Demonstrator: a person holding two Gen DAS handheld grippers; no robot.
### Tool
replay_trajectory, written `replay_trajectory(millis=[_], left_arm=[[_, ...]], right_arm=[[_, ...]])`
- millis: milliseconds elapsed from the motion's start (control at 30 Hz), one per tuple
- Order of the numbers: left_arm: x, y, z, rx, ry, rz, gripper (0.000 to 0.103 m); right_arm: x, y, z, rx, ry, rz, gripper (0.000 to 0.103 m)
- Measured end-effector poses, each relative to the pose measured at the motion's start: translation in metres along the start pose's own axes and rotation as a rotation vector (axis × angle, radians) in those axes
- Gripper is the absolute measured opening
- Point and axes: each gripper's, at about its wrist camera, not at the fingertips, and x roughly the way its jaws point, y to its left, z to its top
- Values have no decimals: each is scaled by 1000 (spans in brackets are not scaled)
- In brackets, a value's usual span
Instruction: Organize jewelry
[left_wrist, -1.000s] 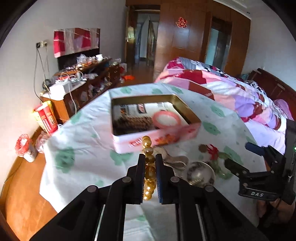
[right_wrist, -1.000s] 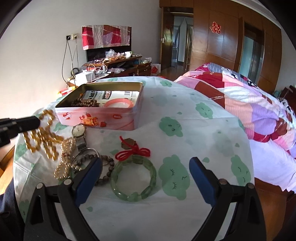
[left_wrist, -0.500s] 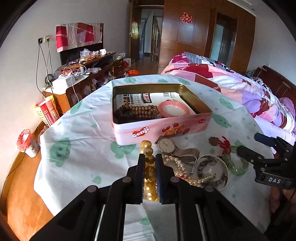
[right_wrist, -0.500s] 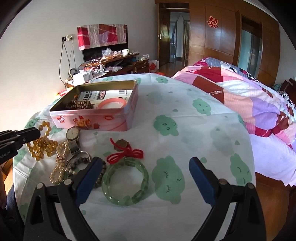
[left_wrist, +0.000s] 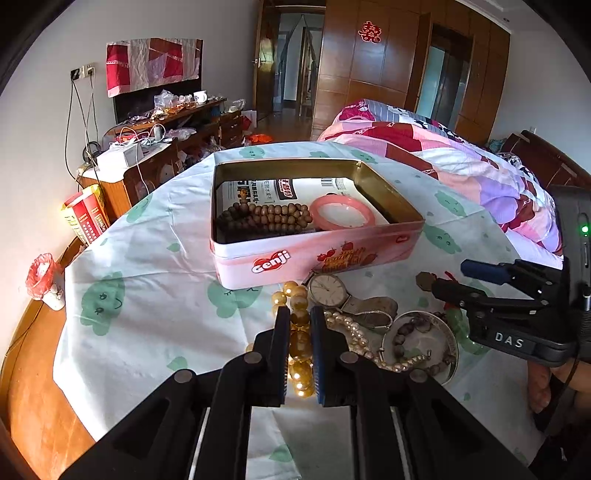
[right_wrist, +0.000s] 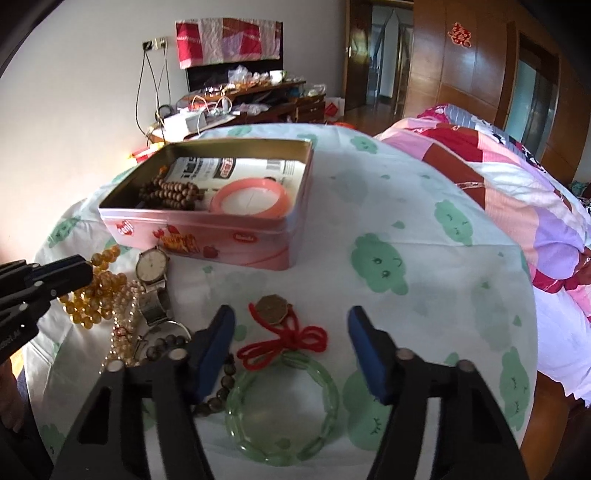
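My left gripper (left_wrist: 299, 339) is shut on a string of amber beads (left_wrist: 300, 347), low over the table just in front of the pink tin (left_wrist: 317, 254). The tin holds brown wooden beads (left_wrist: 266, 218) and a pink bangle (left_wrist: 341, 214). In the right wrist view, my right gripper (right_wrist: 290, 321) is closing its jaws around a green jade bangle (right_wrist: 282, 406) with a red cord (right_wrist: 291, 341) and a coin pendant (right_wrist: 273, 308). Its pads stand off the bangle. The left gripper (right_wrist: 48, 280) shows at that view's left edge with the amber beads (right_wrist: 96, 291).
A watch (right_wrist: 151, 264), a pearl string (right_wrist: 125, 317) and a silver ring with dark beads (left_wrist: 421, 332) lie between the two grippers. The round table wears a white cloth (right_wrist: 406, 221) with green prints. A quilted bed (left_wrist: 461, 158) stands right, a cluttered sideboard (left_wrist: 166, 140) back left.
The right gripper moved forward over the green bangle and its jaws narrowed a lot. The left gripper sank a little toward the table, still gripping the amber beads.
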Motion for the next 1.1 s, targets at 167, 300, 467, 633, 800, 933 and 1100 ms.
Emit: replay_trajectory(millis=[167,300,467,633,800,933,1100], left_arm=[[0,0,1,1,0,-2,10],[-2,0,3,-6,-7,-8,10],[-8,1,7,-12,-22,-13,10],[-12,0,9,-16,-32,-15,10],[-22,0,14,-16,-55,-22,10],[-30,1,20,-18,-81,-27,10],[-39,2,28,-21,-110,-31,10]], right_arm=[[2,-2,-2,5,26,9,20],[-5,-4,-3,14,-5,32,9],[-14,-13,-4,63,-40,73,7],[-27,-19,2,87,-83,82,7],[-38,-23,10,98,-116,91,7],[-45,-23,17,89,-136,92,6],[-54,-20,25,74,-164,94,6]])
